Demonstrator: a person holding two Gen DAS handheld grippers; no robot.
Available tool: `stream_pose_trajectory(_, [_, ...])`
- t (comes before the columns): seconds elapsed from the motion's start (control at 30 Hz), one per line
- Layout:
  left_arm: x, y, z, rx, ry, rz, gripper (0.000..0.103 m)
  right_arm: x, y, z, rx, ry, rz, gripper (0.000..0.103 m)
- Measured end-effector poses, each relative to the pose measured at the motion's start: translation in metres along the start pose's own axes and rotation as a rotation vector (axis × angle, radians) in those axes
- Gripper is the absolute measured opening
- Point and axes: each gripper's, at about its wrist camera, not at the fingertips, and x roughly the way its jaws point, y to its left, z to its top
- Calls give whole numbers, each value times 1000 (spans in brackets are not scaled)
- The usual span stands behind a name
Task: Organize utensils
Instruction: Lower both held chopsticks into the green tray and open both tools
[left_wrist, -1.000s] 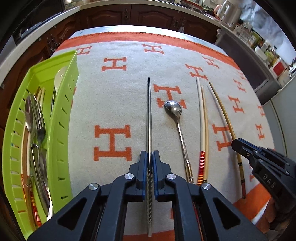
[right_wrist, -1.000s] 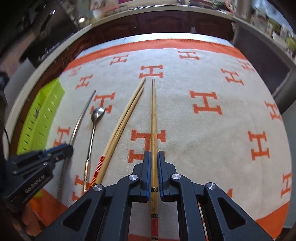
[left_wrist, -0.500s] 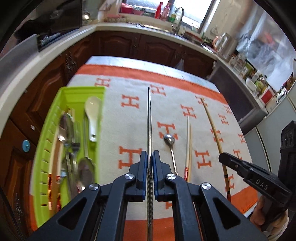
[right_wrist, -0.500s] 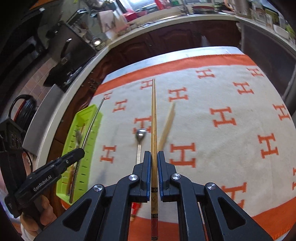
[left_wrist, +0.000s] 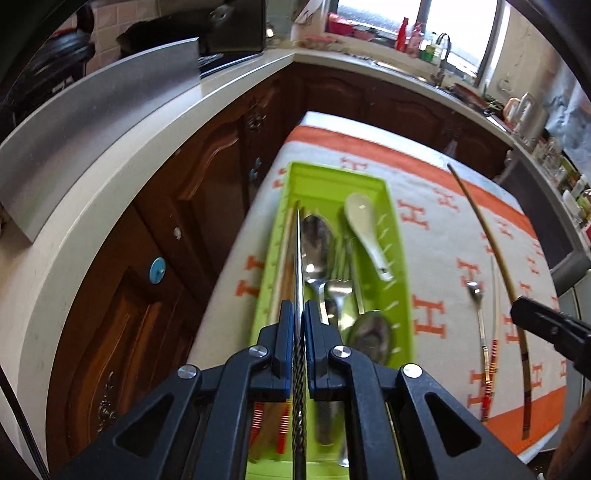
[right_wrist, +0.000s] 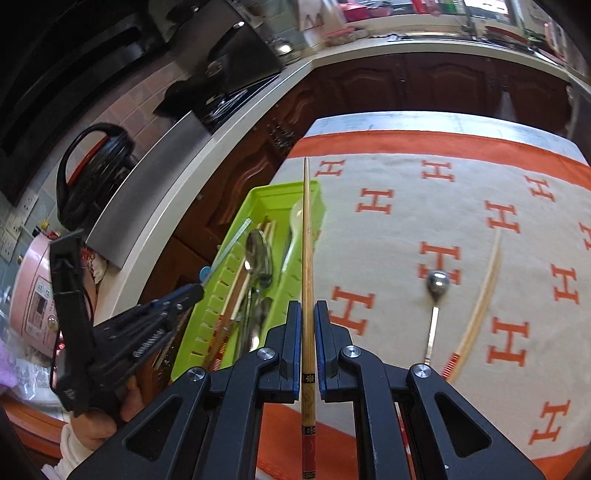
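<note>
My left gripper (left_wrist: 298, 314) is shut on a metal chopstick (left_wrist: 297, 258) and holds it above the left side of the green utensil tray (left_wrist: 402, 280), which holds spoons, forks, chopsticks and a white ceramic spoon (left_wrist: 365, 229). My right gripper (right_wrist: 306, 314) is shut on a wooden chopstick (right_wrist: 307, 240) and holds it in the air beside the tray's right edge (right_wrist: 229, 266). A small metal spoon (right_wrist: 436, 295) and a pale wooden chopstick pair (right_wrist: 480, 306) lie on the cloth. The left gripper also shows in the right wrist view (right_wrist: 192, 291).
A white cloth with orange H marks (right_wrist: 461, 184) covers the table. Brown cabinets (left_wrist: 207, 155) and a grey counter (left_wrist: 110, 118) stand left of the table. A pink rice cooker (right_wrist: 33, 295) stands at far left.
Both grippers moved left with their chopsticks. The left one went from over the cloth to over the green tray. The right one now hangs near the tray's right edge.
</note>
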Motion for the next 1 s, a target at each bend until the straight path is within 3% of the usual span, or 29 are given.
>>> stream_pose_trajectory(0.1, [7, 10, -3, -33, 13, -7, 5, 19, 16, 3, -17, 36, 8, 6])
stream_pose_trajectory(0.23, [0, 13, -6, -23, -2, -23, 21, 46, 31, 7, -23, 97, 19, 6])
stream_pose_trajectory(0.4, [-17, 18, -8, -16, -38, -32, 25, 77, 46, 12, -7, 153, 37, 6])
stream_pose_trajectory(0.53, [-27, 31, -9, -19, -52, 25, 40, 104, 58, 15, 47, 210, 59, 6])
stream_pose_trajectory(0.8, [-36, 71, -10, -62, -71, 144, 46, 148, 76, 18, 112, 258, 57, 7])
stream_pose_trajectory(1.0, [-33, 81, -12, -71, -58, 155, 48, 159, 90, 16, 116, 295, 100, 9])
